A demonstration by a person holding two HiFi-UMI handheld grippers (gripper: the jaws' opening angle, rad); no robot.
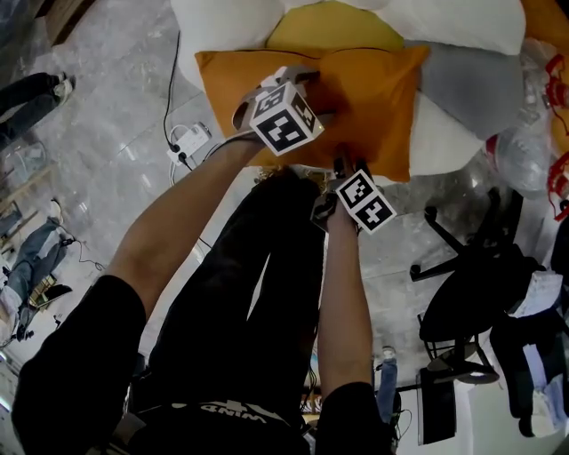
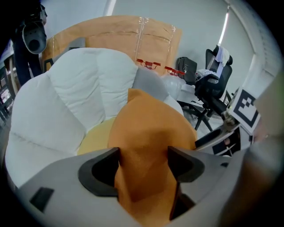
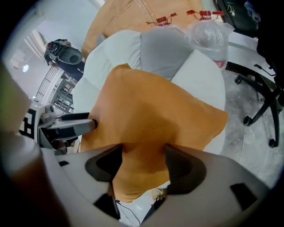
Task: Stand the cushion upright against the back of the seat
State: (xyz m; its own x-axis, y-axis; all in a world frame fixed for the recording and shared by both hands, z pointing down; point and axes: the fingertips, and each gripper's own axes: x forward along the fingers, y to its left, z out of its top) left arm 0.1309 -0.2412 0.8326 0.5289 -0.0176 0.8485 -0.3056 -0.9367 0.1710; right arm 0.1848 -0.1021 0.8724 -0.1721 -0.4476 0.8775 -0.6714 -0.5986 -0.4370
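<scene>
An orange cushion (image 1: 373,98) lies across the front of a white padded seat (image 1: 222,18), its near edge hanging over the seat's front. My left gripper (image 1: 302,78) points down onto the cushion's middle. Its jaws stand wide, with a fold of orange fabric (image 2: 146,133) bulging between them. My right gripper (image 1: 342,164) is at the cushion's near edge, jaws also wide, with the edge of the cushion (image 3: 151,119) between them. The seat's back (image 2: 75,84) rises behind the cushion.
A yellow cushion (image 1: 333,27) and a grey cushion (image 1: 471,84) lie behind the orange one. Clear plastic bottles (image 3: 208,35) stand at the seat's right. A black office chair (image 1: 471,284) is on the floor to the right. A white power strip (image 1: 188,142) lies at the left.
</scene>
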